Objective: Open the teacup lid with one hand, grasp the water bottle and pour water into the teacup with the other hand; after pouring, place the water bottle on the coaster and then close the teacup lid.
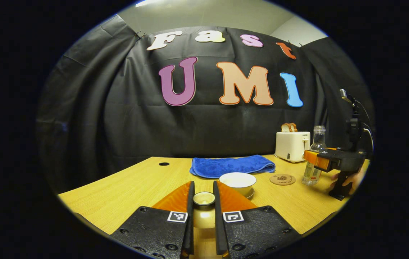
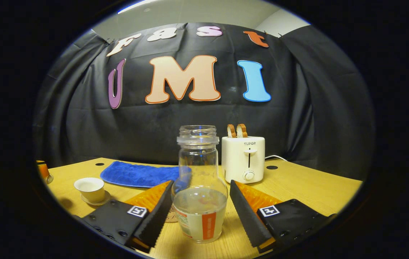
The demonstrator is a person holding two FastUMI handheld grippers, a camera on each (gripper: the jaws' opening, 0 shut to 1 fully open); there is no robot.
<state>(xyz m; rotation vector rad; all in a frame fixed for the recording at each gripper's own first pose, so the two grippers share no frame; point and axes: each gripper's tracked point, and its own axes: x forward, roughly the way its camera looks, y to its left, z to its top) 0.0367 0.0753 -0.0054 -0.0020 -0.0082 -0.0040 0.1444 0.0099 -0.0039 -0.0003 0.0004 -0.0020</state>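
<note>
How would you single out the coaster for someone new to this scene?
Start at the white toaster on the table's far right. In front of it, between the open white teacup and the water bottle, lies the coaster: flat, round, brown, with a dark printed design.

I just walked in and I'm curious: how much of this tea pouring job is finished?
The lid is off; the left gripper holds it beside the open teacup. In hand: the right gripper is open around the water bottle, which stands on the table, not yet clamped. Left: pouring, setting the bottle on the coaster, then closing the teacup.
</note>
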